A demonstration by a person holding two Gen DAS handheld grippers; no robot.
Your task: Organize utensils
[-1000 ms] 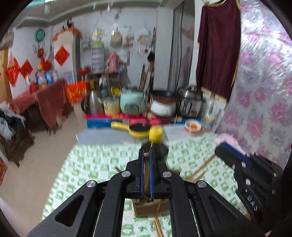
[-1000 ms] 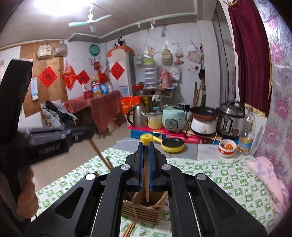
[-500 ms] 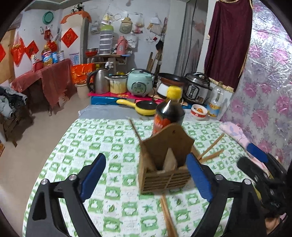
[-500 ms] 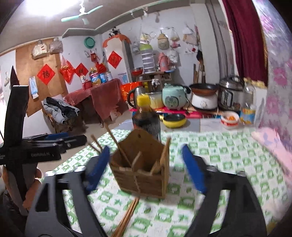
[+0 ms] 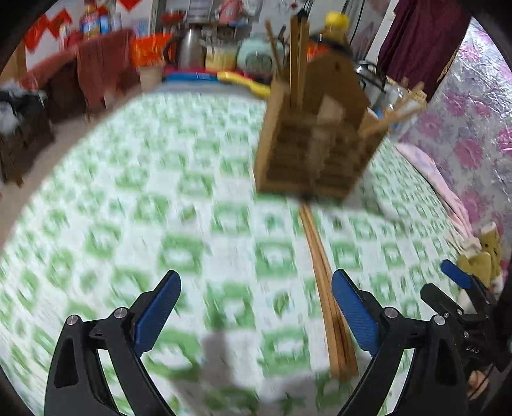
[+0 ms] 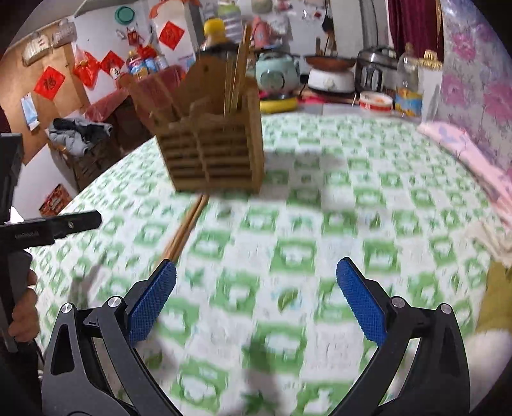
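Left gripper [image 5: 256,307]: jaws opening, wide apart, nothing between pads, above green-checked tablecloth [image 5: 134,179]. Right gripper [image 6: 256,297]: jaws opening, also empty. Wooden utensil holder [image 6: 214,150] upright on cloth, ahead of both grippers, several chopsticks standing inside. Loose chopstick bundle [image 5: 326,288] flat on cloth, running from holder base toward left gripper's right finger. Soy-sauce bottle [image 6: 215,33] behind holder. Views motion-blurred.

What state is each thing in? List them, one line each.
Left gripper: jaws opening, nothing between the pads.
Right gripper: jaws opening, nothing between the pads.
Holder: upright on the tablecloth, some chopsticks standing in it.
Loose chopsticks: flat on the cloth, bundled in front of the holder.
Bottle: capped, behind the holder.
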